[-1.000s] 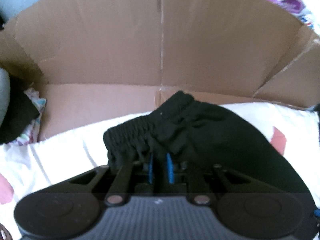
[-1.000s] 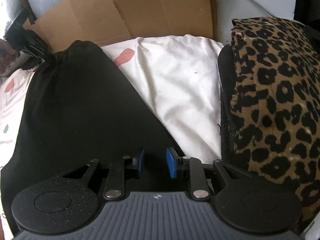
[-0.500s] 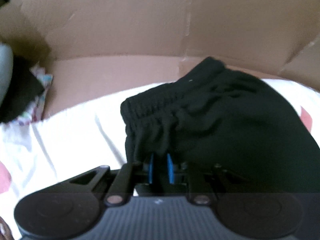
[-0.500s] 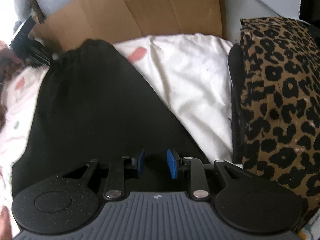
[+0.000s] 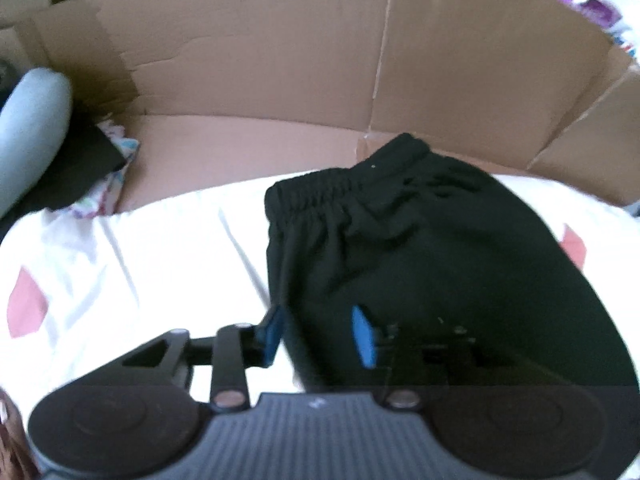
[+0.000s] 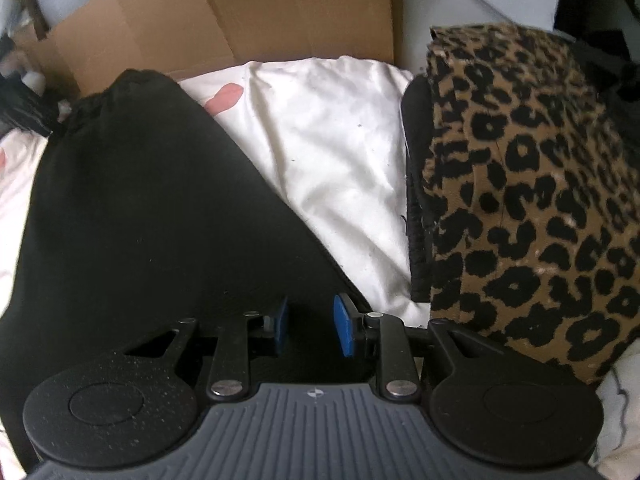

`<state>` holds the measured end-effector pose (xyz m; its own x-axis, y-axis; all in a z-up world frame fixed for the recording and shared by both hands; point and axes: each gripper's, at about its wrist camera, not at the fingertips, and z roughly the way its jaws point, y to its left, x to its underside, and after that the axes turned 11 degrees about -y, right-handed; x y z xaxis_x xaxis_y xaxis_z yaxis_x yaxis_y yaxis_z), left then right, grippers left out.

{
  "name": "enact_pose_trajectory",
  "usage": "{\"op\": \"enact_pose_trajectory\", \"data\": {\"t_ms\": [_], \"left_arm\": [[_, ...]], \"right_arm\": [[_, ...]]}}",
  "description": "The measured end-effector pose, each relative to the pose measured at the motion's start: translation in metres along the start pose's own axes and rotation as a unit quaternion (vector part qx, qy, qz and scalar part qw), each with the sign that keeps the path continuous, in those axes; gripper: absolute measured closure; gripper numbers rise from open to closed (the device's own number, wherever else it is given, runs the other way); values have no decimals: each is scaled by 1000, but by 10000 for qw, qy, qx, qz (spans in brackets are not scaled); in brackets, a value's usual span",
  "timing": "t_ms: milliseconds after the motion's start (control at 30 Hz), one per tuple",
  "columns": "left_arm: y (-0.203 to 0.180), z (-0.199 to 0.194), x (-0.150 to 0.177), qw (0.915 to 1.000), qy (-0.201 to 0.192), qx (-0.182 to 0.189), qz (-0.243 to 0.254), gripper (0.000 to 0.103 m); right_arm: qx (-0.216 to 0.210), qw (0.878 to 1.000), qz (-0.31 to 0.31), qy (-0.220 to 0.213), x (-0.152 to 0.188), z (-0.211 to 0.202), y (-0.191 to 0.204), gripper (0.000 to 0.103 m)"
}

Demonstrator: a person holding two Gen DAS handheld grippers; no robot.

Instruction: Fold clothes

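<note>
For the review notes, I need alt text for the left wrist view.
The left hand-held gripper is opening over the edge of black shorts lying on a white sheet, the fabric's edge between its blue pads, which no longer press on it. The elastic waistband points toward a brown cardboard box behind.

The left tool [image 5: 318, 334] is pointed steeply down, its jaws opening, the blue pads set apart with cloth seen between them but not pressed. The right tool [image 6: 310, 324] is likewise angled down, its pads held partly apart over dark cloth; whether anything is pinched cannot be told.
</note>
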<state>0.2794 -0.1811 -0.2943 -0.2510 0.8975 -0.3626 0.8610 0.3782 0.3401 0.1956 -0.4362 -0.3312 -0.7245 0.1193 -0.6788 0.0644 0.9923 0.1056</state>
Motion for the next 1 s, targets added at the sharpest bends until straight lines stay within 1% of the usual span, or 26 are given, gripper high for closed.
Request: {"op": "enact_pose_trajectory", "data": {"t_ms": [67, 167, 200, 267, 300, 333, 400, 500, 567, 633, 700, 767, 833, 867, 900, 967, 1000], "left_arm": [[3, -17, 7, 9999, -33, 27, -158, 59], [9, -46, 26, 9981, -97, 209, -577, 59], [9, -56, 33, 9973, -143, 233, -687, 55], [8, -76, 51, 9967, -251, 255, -728, 50], [6, -84, 61, 9965, -313, 237, -733, 49], [4, -90, 71, 9965, -353, 220, -729, 49], [0, -98, 92, 9963, -401, 241, -718, 49], [-3, -107, 123, 9946, -373, 378, -894, 52], [-8, -116, 141, 9941, -480, 437, -869, 52], [-13, -121, 157, 9935, -532, 495, -882, 52], [-13, -122, 169, 9923, -567, 491, -985, 51], [-13, -119, 180, 9904, -519, 501, -1176, 51], [-10, -115, 191, 9879, -394, 558, -1393, 51], [-10, -113, 196, 9876, -312, 527, -1443, 51], [-11, -112, 201, 9874, -234, 487, -1488, 51], [-11, -111, 211, 9870, -128, 495, -1523, 51], [-12, -111, 216, 9866, -61, 507, -1552, 51]], "right_arm": [[-80, 10000, -6, -23, -2, -5, 4, 71], [-298, 9995, -54, -51, -8, -14, 11, 70], [-384, 9992, -125, -59, -10, -17, 13, 69], [-523, 9979, -361, -126, -16, -27, 20, 59], [-584, 9973, -411, -163, -17, -31, 23, 55], [-643, 9968, -438, -201, -19, -35, 26, 52], [-736, 9959, -432, -289, -18, -41, 33, 52], [-798, 9951, -391, -432, -10, -41, 49, 52], [-783, 9948, -457, -458, -6, -39, 58, 52], [-760, 9953, -448, -394, -3, -38, 64, 52], [-855, 9945, -527, -309, -1, -37, 71, 52], [-890, 9934, -681, -253, 1, -36, 78, 52], [-934, 9926, -751, -182, 2, -35, 86, 52], [-976, 9921, -760, -183, 3, -35, 90, 52], [-1053, 9912, -784, -190, 4, -36, 94, 50], [-1178, 9889, -883, -188, 7, -36, 104, 43], [-1202, 9879, -962, -175, 9, -35, 109, 37]]}}
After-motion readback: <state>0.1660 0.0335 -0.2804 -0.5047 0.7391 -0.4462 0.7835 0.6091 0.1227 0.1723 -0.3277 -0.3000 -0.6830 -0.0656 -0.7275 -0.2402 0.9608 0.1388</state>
